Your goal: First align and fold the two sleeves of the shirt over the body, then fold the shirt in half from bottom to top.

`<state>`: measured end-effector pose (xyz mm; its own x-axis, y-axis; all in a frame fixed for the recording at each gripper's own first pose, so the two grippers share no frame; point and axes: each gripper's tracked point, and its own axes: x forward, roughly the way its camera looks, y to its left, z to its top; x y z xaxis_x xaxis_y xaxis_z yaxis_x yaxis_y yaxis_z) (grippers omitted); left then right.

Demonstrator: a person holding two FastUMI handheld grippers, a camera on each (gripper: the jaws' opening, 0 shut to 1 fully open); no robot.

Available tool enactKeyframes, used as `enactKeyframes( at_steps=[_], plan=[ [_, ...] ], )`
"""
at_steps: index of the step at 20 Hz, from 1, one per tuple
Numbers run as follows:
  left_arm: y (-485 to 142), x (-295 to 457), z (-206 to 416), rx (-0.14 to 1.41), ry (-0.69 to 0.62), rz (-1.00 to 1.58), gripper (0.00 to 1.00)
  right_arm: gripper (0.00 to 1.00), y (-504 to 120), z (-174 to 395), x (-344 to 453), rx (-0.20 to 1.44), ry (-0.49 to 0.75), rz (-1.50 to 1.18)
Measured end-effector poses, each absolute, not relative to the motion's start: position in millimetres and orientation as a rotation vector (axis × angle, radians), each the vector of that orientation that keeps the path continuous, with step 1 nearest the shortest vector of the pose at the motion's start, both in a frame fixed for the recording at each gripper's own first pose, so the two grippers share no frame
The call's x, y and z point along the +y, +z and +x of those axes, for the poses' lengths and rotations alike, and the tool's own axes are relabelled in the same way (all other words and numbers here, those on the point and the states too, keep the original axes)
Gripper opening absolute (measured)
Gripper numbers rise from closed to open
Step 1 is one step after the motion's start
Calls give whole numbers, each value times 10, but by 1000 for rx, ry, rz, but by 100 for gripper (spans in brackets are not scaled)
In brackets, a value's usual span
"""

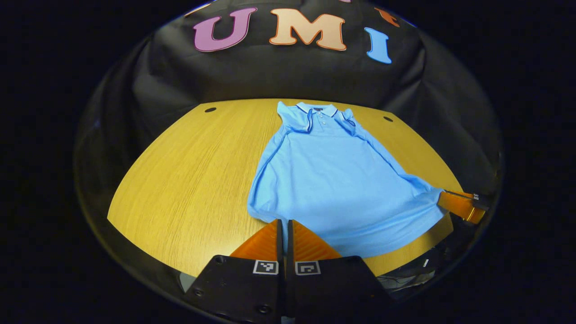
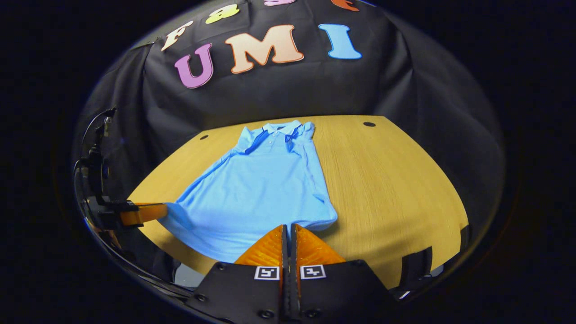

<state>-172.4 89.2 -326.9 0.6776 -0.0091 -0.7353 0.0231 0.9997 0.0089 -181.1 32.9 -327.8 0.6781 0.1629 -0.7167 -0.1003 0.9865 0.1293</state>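
light, limp shirt (image 1: 333, 180) lies flat on the table (image 1: 189, 180), sleeves already folded in, left gripper (image 1: 283, 225) and right gripper (image 2: 288, 229) each pinched on a hem corner, the sensible hold for folding up.

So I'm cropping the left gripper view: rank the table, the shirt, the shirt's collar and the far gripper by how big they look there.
1. table
2. shirt
3. far gripper, cut off at the edge, so unsure against the collar
4. collar
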Motion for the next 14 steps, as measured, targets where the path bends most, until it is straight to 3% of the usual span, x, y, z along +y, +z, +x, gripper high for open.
enactKeyframes(
  at_steps=[14],
  plan=[
    [-2738, 1116, -310, 733, -39, -38, 0, 2, -2843, -327, 595, 674, 103, 138]
  ],
)
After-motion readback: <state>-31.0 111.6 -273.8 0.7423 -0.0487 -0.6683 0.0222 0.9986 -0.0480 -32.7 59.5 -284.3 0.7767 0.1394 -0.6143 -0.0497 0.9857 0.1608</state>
